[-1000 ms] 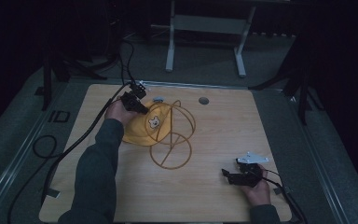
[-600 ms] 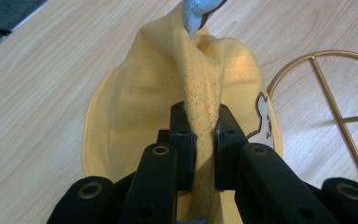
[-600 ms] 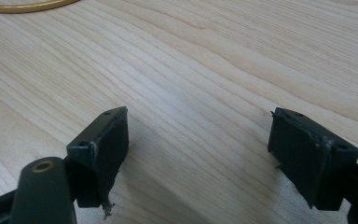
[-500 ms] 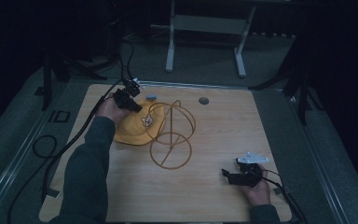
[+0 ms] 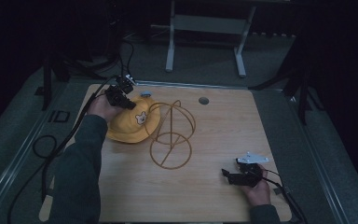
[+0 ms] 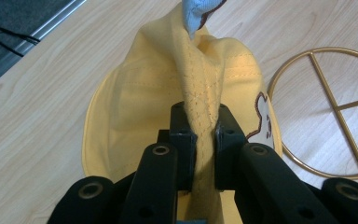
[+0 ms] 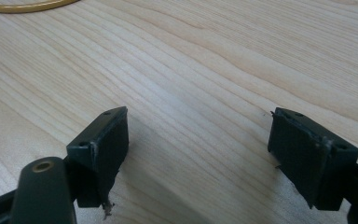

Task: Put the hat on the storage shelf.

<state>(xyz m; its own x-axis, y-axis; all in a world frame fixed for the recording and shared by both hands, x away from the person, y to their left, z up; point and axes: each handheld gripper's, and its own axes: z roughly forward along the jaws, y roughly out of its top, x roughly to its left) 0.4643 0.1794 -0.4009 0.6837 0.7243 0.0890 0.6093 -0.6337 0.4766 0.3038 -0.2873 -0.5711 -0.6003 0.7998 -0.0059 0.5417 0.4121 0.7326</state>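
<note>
A yellow bucket hat with a small bear patch lies on the wooden table, left of a gold wire stand. My left gripper sits at the hat's far edge. In the left gripper view it is shut on a raised fold of the hat, and a blue tag shows at the fold's far end. The stand's round base lies to the right. My right gripper rests near the front right of the table, and its jaws stand wide open over bare wood.
A round hole sits in the table's far middle. Black cables trail off the left edge. A metal frame stands on the floor beyond the table. An arc of the stand's base shows at the top of the right gripper view.
My left gripper has drawn the hat leftward, a little away from the wire stand. The right gripper has stayed where it was.
</note>
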